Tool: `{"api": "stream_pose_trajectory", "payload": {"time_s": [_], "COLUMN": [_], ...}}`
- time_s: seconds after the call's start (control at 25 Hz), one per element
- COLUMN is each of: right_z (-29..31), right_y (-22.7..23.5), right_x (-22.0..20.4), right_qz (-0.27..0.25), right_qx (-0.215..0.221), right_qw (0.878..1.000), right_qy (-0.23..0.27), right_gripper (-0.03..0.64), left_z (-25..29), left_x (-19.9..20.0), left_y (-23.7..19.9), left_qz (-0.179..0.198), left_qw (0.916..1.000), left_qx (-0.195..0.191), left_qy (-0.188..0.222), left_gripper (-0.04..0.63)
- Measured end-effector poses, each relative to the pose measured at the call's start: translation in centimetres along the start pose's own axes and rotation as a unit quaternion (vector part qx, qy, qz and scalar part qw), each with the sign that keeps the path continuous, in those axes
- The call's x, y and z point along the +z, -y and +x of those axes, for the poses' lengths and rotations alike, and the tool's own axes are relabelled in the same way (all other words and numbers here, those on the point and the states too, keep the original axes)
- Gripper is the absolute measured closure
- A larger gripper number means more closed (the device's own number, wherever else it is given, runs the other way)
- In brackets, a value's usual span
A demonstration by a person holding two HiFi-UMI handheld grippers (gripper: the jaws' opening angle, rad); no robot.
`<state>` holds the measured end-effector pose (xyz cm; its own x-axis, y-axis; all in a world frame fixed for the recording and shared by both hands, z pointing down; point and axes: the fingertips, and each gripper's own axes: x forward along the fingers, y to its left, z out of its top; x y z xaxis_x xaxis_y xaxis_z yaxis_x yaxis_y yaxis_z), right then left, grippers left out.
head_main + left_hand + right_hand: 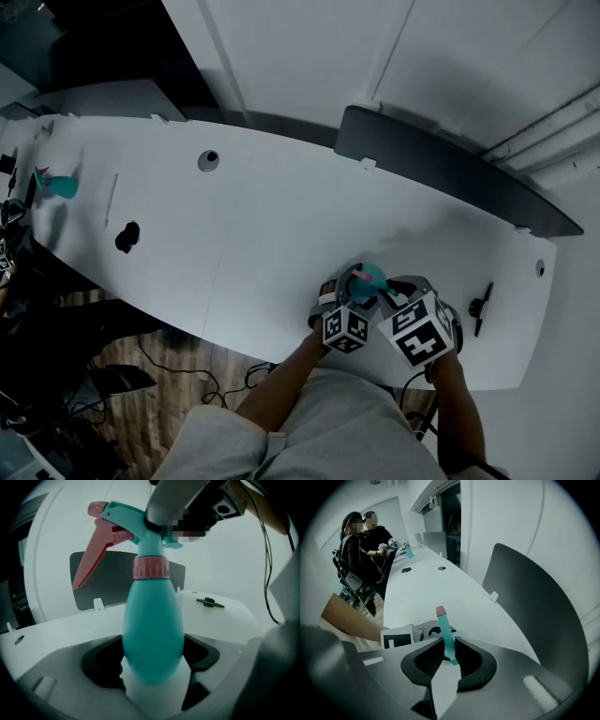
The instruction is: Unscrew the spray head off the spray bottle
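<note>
A teal spray bottle [152, 625] stands upright near the table's [281, 225] front edge. My left gripper [152, 660] is shut on its rounded body, low down. Above the body sit a pink collar [151, 568] and the teal spray head [129, 520], whose pink trigger [91, 555] points left. My right gripper [449, 651] comes down from above and is shut on the spray head [448, 637]; the pink nozzle tip [440, 611] sticks out past its jaws. In the head view both grippers, left [345, 319] and right [411, 323], crowd around the bottle [368, 277].
A second teal spray bottle [61, 186] stands at the table's far left. Small black objects lie at the left [127, 236] and right [480, 307]. A dark divider panel [450, 169] runs along the back edge. Two people [363, 550] stand at the far end.
</note>
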<state>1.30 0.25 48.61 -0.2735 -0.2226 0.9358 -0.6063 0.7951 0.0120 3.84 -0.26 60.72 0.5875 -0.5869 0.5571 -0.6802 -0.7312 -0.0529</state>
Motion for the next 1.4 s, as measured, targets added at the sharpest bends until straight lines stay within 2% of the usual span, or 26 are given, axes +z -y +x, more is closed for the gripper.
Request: {"api": "stream_pose_trajectory", "payload": {"time_s": [0.16,0.32,0.44,0.6,0.64,0.72,0.8,0.88,0.92,0.96,1.0,1.08,1.12,1.16,1.2,1.24,1.32,1.4], "right_z": [-0.1,-0.5,-0.7,-0.9,-1.0,-0.9,-0.7,-0.6,-0.7,-1.0,-1.5,-3.0,-3.7,-4.4,-4.9,-5.2,-5.4,-5.5], "right_y": [-1.1,-1.5,-1.8,-2.6,-2.6,-2.4,-2.1,-2.0,-2.0,-1.9,-1.9,-1.5,-1.1,-0.6,-0.1,0.3,0.3,-0.4], "right_x": [0.1,-0.7,-1.3,-1.8,-1.9,-1.9,-1.7,-1.3,-1.2,-0.9,-0.5,0.5,1.0,1.4,1.6,1.7,1.7,1.9], "right_qz": [-0.116,-0.230,-0.336,-0.470,-0.487,-0.494,-0.480,-0.455,-0.435,-0.404,-0.362,-0.252,-0.189,-0.126,-0.067,-0.014,0.084,0.180], "right_qx": [0.014,0.056,0.060,0.075,0.079,0.080,0.073,0.060,0.057,0.059,0.065,0.081,0.084,0.081,0.073,0.065,0.070,0.099], "right_qw": [0.993,0.971,0.940,0.879,0.870,0.866,0.874,0.889,0.899,0.913,0.929,0.961,0.972,0.980,0.984,0.984,0.977,0.958], "right_qy": [0.000,0.011,0.000,-0.008,-0.010,-0.014,-0.012,-0.003,0.005,0.018,0.035,0.083,0.108,0.131,0.151,0.164,0.181,0.201], "right_gripper": [0.557,0.554,0.560,0.560,0.560,0.560,0.558,0.546,0.515,0.457,0.420,0.418,0.437,0.485,0.571,0.594,0.583,0.570], "left_z": [-0.2,-0.2,-0.2,-0.2,-0.2,-0.1,0.0,-0.1,-0.1,-0.1,-0.1,-0.1,-0.1,-0.1,-0.1,-0.1,0.0,-0.1], "left_x": [-0.1,-0.1,-0.1,0.0,0.0,0.0,-0.1,-0.2,-0.2,-0.3,-0.3,-0.3,-0.3,-0.3,-0.3,-0.3,-0.3,-0.3], "left_y": [0.0,0.3,0.9,1.2,1.2,1.2,1.0,0.9,0.8,0.7,0.7,0.6,0.5,0.6,0.6,0.6,0.6,0.6], "left_qz": [0.005,0.031,0.047,0.060,0.061,0.059,0.050,0.036,0.031,0.028,0.027,0.027,0.026,0.026,0.026,0.026,0.026,0.026], "left_qw": [1.0000,0.9995,0.9985,0.9978,0.9977,0.9978,0.9983,0.9989,0.9991,0.9992,0.9992,0.9993,0.9993,0.9993,0.9993,0.9993,0.9992,0.9992], "left_qx": [-0.002,-0.012,-0.028,-0.029,-0.028,-0.028,-0.029,-0.029,-0.029,-0.029,-0.029,-0.027,-0.027,-0.027,-0.027,-0.028,-0.029,-0.029], "left_qy": [0.002,0.001,-0.004,-0.001,-0.001,-0.002,-0.003,-0.005,-0.006,-0.006,-0.007,-0.007,-0.007,-0.006,-0.007,-0.007,-0.007,-0.007], "left_gripper": [0.215,0.215,0.215,0.215,0.215,0.215,0.215,0.215,0.215,0.215,0.215,0.215,0.215,0.215,0.215,0.215,0.215,0.215]}}
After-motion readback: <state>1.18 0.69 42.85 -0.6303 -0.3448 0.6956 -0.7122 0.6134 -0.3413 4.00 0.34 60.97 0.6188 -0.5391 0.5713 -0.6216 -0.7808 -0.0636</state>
